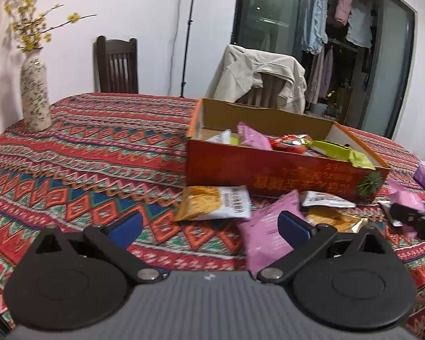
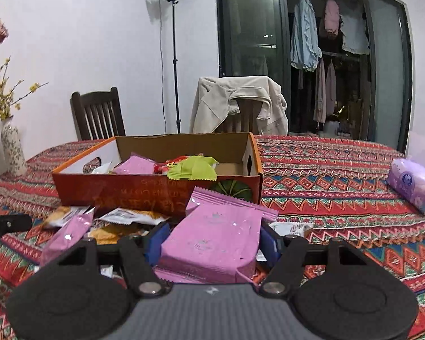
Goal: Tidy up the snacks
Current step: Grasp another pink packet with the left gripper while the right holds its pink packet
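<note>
The orange cardboard box carries a line of gold Chinese characters on its near side wall, printed upside down to the cameras and too blurred to make out; the same print shows faintly in the right wrist view. A yellow snack packet in front of the box bears a white panel of fine print, illegible. The purple tissue pack shows a round blue emblem, its wording unreadable.

Pink snack packet, orange-red box, red zigzag-patterned tablecloth, floral-speckled white vase
</note>
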The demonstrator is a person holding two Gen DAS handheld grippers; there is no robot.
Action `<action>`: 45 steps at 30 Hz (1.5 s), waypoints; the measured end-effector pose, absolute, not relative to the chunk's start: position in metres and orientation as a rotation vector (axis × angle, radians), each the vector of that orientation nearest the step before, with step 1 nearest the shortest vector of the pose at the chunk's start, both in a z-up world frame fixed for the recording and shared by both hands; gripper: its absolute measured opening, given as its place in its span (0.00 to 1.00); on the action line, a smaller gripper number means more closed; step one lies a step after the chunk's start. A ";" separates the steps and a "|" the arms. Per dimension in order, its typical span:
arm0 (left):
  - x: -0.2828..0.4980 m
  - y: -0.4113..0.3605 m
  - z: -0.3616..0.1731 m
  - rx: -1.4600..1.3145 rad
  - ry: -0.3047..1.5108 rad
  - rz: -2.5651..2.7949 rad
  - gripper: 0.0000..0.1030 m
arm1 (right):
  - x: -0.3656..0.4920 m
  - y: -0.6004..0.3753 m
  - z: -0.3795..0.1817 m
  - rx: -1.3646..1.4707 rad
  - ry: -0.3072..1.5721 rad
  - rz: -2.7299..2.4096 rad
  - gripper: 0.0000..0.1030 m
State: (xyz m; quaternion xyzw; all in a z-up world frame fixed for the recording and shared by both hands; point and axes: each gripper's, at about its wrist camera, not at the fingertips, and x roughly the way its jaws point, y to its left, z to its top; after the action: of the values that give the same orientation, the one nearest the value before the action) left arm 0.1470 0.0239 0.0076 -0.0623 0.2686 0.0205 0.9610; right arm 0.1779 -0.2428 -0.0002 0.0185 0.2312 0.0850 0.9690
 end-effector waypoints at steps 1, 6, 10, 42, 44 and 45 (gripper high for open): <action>0.151 0.020 0.008 -0.130 0.551 0.026 1.00 | 0.180 -0.244 -0.003 0.048 0.471 0.177 0.65; 0.168 0.002 0.006 -0.152 0.597 -0.006 1.00 | 0.180 -0.245 -0.007 0.064 0.467 0.191 0.65; 0.177 -0.009 0.000 -0.144 0.621 0.014 1.00 | 0.180 -0.243 -0.013 0.054 0.474 0.187 0.65; 0.182 -0.014 -0.018 -0.147 0.660 -0.010 0.61 | 0.170 -0.241 -0.012 0.040 0.444 0.205 0.65; 0.179 -0.015 -0.017 -0.143 0.649 -0.012 0.61 | 0.170 -0.241 -0.011 0.042 0.440 0.206 0.65; 0.178 -0.015 -0.016 -0.140 0.642 -0.013 0.61 | 0.170 -0.241 -0.011 0.042 0.438 0.206 0.65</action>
State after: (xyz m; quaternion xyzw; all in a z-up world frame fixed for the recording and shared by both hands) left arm 0.1775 -0.0147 -0.0158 -0.0690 0.3153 -0.0063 0.9465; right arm 0.1696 -0.2412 -0.0112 0.0208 0.2169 0.1022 0.9706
